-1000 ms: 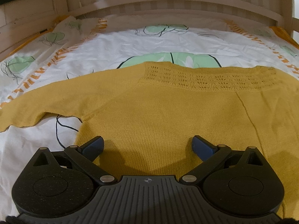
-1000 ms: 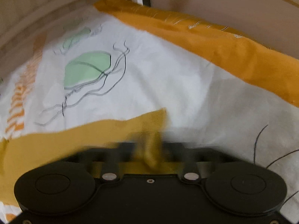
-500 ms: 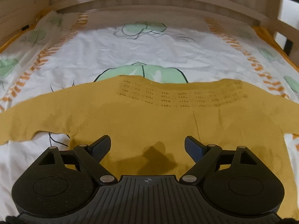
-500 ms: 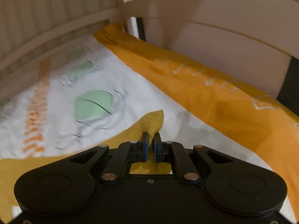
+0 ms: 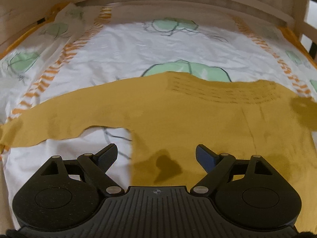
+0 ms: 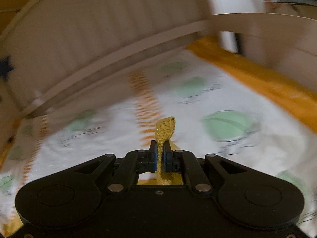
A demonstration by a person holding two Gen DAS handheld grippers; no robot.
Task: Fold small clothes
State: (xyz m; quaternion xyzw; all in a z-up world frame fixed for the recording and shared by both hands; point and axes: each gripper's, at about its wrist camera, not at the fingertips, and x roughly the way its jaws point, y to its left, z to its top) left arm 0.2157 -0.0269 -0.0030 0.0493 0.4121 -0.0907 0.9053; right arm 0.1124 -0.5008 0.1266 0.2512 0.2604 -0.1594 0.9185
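Observation:
A mustard knitted sweater (image 5: 198, 119) lies flat on the patterned bed sheet (image 5: 138, 45), neckline away from me. Its left sleeve (image 5: 59, 123) stretches out to the left. My left gripper (image 5: 156, 154) hovers open above the sweater's lower left edge, with nothing between its fingers. In the right wrist view my right gripper (image 6: 160, 148) is shut on the other sleeve's cuff (image 6: 165, 129), which sticks up from the pads, lifted off the sheet. At the right edge of the left wrist view that raised sleeve (image 5: 303, 107) shows as a blur.
The sheet is white with green leaf prints (image 5: 188, 69) and orange striped bands (image 5: 59, 63). Pale wooden bed rails (image 5: 178, 2) close off the far side and both ends. An orange border (image 6: 267, 83) runs along the sheet's right side.
The right gripper has lifted the cuff well clear of the sheet and swung left. The left gripper has risen and pulled back from the sweater, its fingers a little closer together.

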